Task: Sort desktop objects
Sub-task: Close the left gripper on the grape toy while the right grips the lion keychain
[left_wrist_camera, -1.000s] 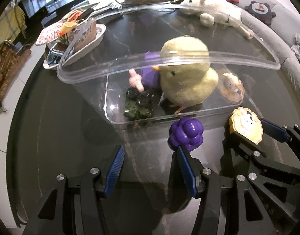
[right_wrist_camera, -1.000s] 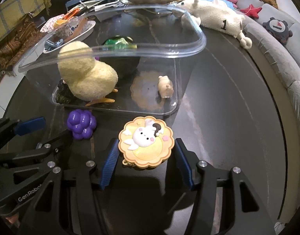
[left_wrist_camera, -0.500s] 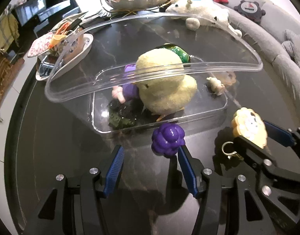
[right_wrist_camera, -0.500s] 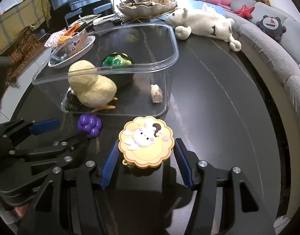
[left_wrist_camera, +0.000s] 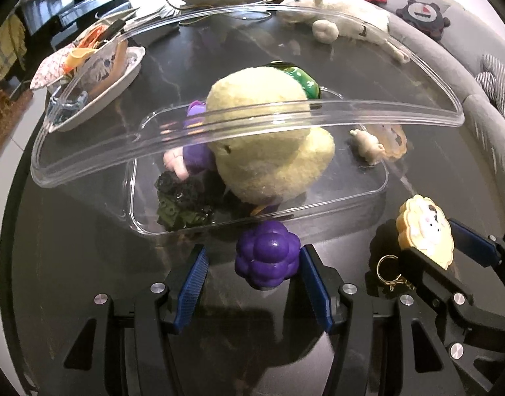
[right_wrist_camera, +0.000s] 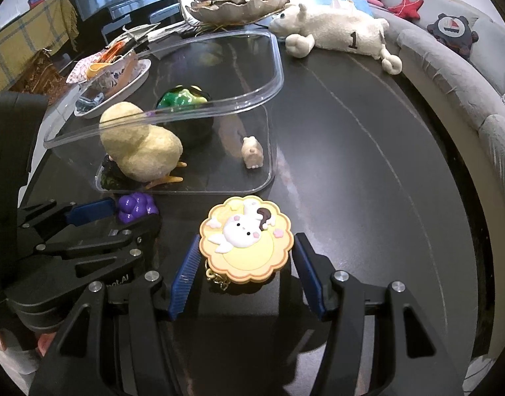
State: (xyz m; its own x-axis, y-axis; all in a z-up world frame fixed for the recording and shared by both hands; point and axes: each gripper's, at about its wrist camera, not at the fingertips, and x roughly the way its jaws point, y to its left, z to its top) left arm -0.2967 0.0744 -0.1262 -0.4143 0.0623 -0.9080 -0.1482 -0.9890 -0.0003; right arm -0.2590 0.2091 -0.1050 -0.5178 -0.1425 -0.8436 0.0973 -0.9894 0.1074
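Note:
A clear plastic bin [left_wrist_camera: 368, 191] [right_wrist_camera: 269, 171] stands on the dark table and holds a yellow plush chick [left_wrist_camera: 269, 151] [right_wrist_camera: 140, 148], a green toy [right_wrist_camera: 183, 99], a small pig figure [right_wrist_camera: 252, 151] and dark pieces. A purple grape toy [left_wrist_camera: 267, 259] [right_wrist_camera: 135, 206] lies just in front of the bin, between the open fingers of my left gripper [left_wrist_camera: 252, 277], close to the right pad. My right gripper [right_wrist_camera: 246, 264] is shut on a yellow bunny cookie keychain [right_wrist_camera: 246, 237] [left_wrist_camera: 424, 231] and holds it above the table, right of the left gripper.
A white dish of clutter [left_wrist_camera: 97, 76] stands at the far left. A white plush lamb [right_wrist_camera: 338, 29] lies behind the bin. A shell-shaped bowl [right_wrist_camera: 239, 6] is at the back. A grey sofa [right_wrist_camera: 467, 76] curves along the right.
My left gripper has moved forward so the grape toy now lies between its fingers. My right gripper has risen and pulled back with the keychain.

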